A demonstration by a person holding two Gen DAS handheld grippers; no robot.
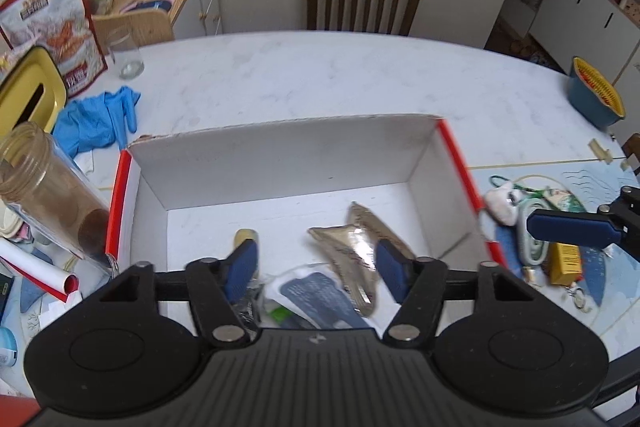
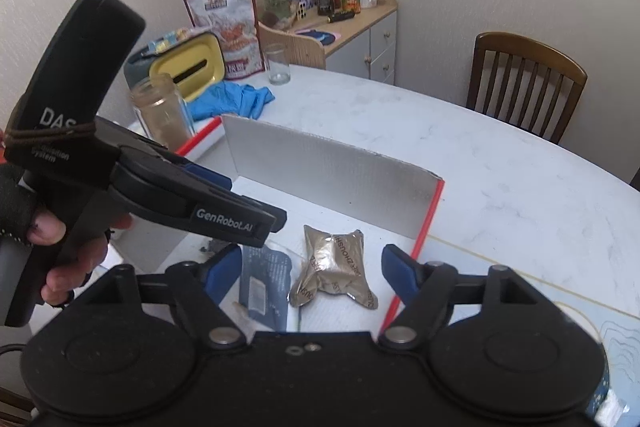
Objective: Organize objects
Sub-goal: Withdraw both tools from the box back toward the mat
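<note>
Both tools hang over the box with their blue pads apart and nothing between them: the left tool stands open above the box floor, and the right tool is likewise spread wide, gripping nothing. The gold foil pouch lies flat on the floor of the white box, toward its right side, touching or just overlapping a dark blue sachet on its left. A yellowish tube lies further left in the box, partly hidden behind a pad.

The pouch looks light and soft: crinkled metallised film, puffed in the middle, pinched at the sealed ends, with printed lettering across it. I judge it slippery and easily crushed, so a hold across a flat sealed end or a gentle pinch on the puffed middle would suit it best. The blue sachet is thin and flat, harder to lift from the cardboard; an edge would be the place to catch it.

The box is open-topped cardboard with red outer edges, its walls thin enough to flex if knocked. It sits on a pale marbled worktop. To its left stand a brown-tinted jar, blue gloves, a yellow-lidded container and a snack bag; to its right, small clutter on a patterned mat and a blue bowl.
</note>
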